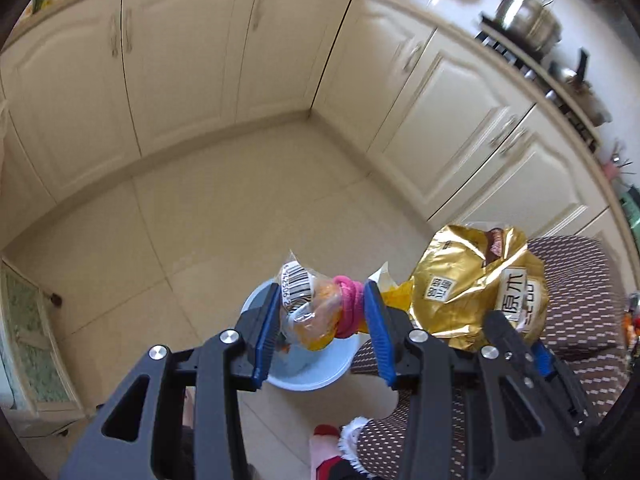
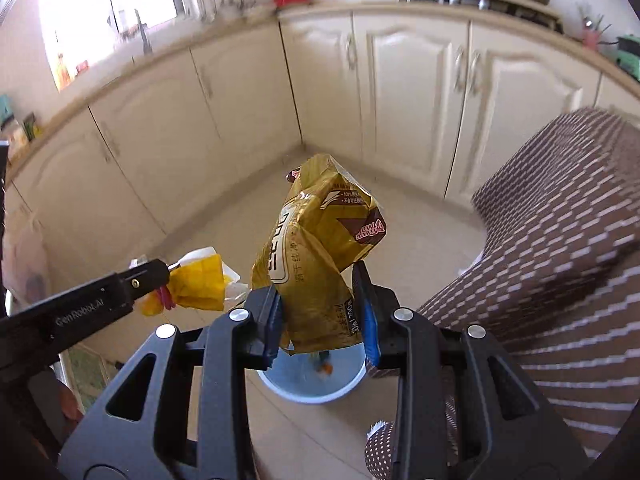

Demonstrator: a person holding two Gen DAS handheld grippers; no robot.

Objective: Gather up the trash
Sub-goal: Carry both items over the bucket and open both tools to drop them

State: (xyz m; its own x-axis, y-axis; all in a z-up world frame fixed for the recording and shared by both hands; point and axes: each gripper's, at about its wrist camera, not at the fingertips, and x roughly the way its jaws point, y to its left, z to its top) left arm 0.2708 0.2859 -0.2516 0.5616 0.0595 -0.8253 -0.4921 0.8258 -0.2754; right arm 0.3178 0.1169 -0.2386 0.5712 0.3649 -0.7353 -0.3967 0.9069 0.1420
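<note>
left gripper (image 1: 324,316): clamped on clear wrapper (image 1: 308,304). right gripper (image 2: 320,312): clamped on gold bag (image 2: 316,248); blue bin (image 2: 312,380) at 6 o'clock.

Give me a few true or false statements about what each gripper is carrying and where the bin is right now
1. The left gripper has its jaws closed on a clear wrapper with a barcode. True.
2. The right gripper is empty. False: its jaws clamp a crumpled gold snack bag.
3. A light blue bin stands on the tiled floor below both grippers. True.
4. The gold snack bag already lies inside the bin. False: it is held in the air above it.
5. The cabinet doors behind the bin stand open. False: all visible doors are shut.
</note>
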